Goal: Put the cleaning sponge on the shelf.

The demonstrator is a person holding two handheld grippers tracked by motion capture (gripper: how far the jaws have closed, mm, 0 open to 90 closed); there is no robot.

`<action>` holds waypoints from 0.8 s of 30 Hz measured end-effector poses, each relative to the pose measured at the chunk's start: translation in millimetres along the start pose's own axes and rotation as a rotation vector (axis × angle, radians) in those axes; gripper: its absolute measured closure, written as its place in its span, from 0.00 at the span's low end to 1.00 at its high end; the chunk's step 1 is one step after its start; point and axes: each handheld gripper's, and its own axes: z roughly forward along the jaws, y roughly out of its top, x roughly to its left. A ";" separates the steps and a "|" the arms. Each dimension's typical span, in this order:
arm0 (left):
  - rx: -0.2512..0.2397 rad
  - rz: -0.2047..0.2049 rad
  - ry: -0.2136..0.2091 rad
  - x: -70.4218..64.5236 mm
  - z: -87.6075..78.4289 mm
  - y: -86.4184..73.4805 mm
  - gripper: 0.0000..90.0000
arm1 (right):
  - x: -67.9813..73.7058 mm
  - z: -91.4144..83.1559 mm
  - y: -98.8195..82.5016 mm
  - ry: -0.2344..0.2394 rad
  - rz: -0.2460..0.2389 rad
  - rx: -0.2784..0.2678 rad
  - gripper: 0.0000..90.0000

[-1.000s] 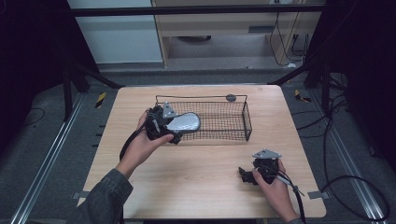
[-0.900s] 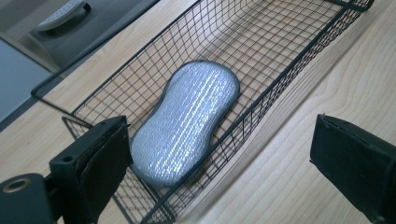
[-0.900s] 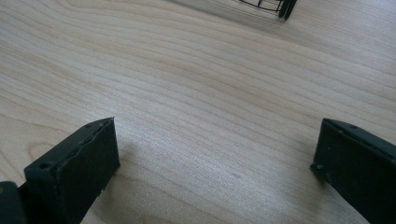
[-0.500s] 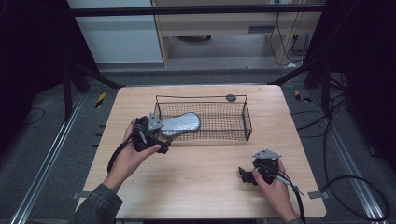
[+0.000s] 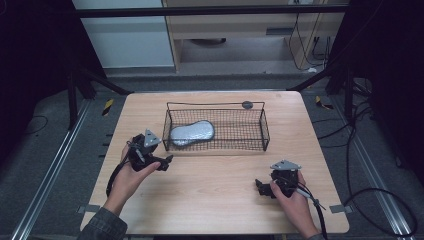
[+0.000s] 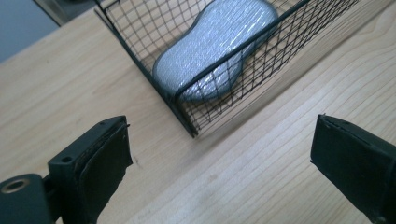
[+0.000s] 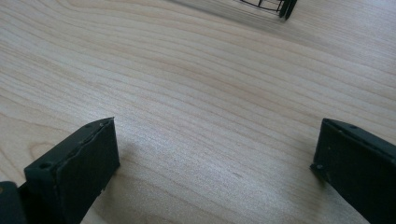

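A grey, peanut-shaped sponge [image 5: 191, 133] [image 6: 212, 44] lies in the left end of a black wire basket [image 5: 250, 145] [image 6: 187, 119] on the wooden table [image 5: 220, 200]. My left gripper [image 5: 164, 162] [image 6: 219, 163] is held just off the basket's near left corner, open and empty, with the corner and the sponge straight ahead between its jaws. My right gripper [image 5: 260, 187] [image 7: 215, 168] rests low on the table at the front right, open, with bare wood between its jaws. A corner of the basket [image 7: 275, 5] shows at the top of the right gripper view.
A small dark round object [image 5: 247, 104] sits at the basket's far rim. Dark metal frame legs [image 5: 85, 82] stand at the table's back corners. Cables [image 5: 380, 200] lie on the floor to the right.
My left gripper has let go of the sponge, which now lies in the basket, and has pulled back toward the front left. The right gripper has not moved.
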 end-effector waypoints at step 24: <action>0.087 -0.187 0.042 41.8 38.6 -64.8 0.05 | 0.3 -0.2 0.2 0.002 0.003 0.001 0.00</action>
